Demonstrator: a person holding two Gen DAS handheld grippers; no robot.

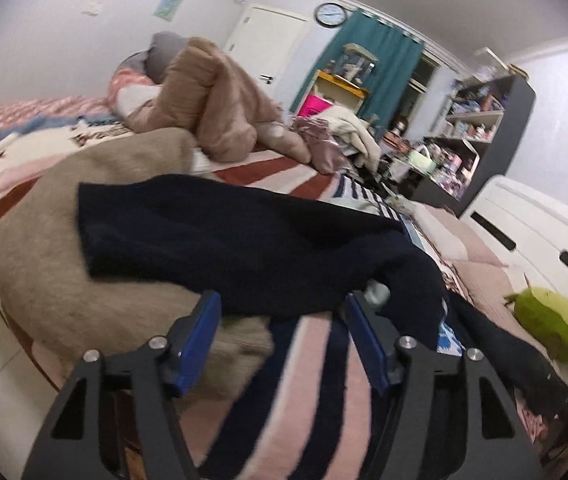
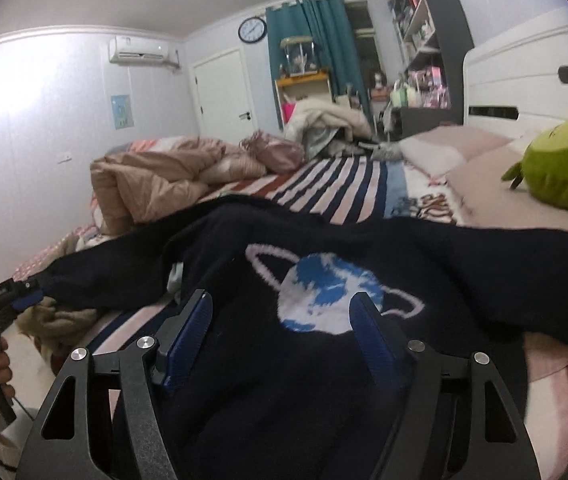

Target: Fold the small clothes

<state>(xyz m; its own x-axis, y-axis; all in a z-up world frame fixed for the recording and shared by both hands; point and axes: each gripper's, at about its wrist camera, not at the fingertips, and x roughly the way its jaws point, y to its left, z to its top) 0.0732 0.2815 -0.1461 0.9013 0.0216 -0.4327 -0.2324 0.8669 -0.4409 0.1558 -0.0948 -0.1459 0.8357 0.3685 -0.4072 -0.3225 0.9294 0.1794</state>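
A small dark navy sweater point(image 2: 324, 380) with a blue and white ringed planet point(image 2: 326, 294) on its front lies spread on the striped bed. In the left wrist view one sleeve point(image 1: 219, 236) stretches left over a beige garment. My left gripper point(image 1: 281, 312) is open, its blue pads either side of the sweater's lower edge. It also shows at the far left of the right wrist view point(image 2: 23, 300), at the sleeve's end. My right gripper point(image 2: 281, 314) is open above the sweater's front, just below the planet.
A beige fleece garment point(image 1: 95, 240) lies under the sleeve near the bed's left edge. A crumpled tan duvet point(image 2: 151, 176) and more clothes lie further back. A green plush toy point(image 2: 560, 164) sits by the white headboard point(image 2: 524, 76). Shelves stand behind.
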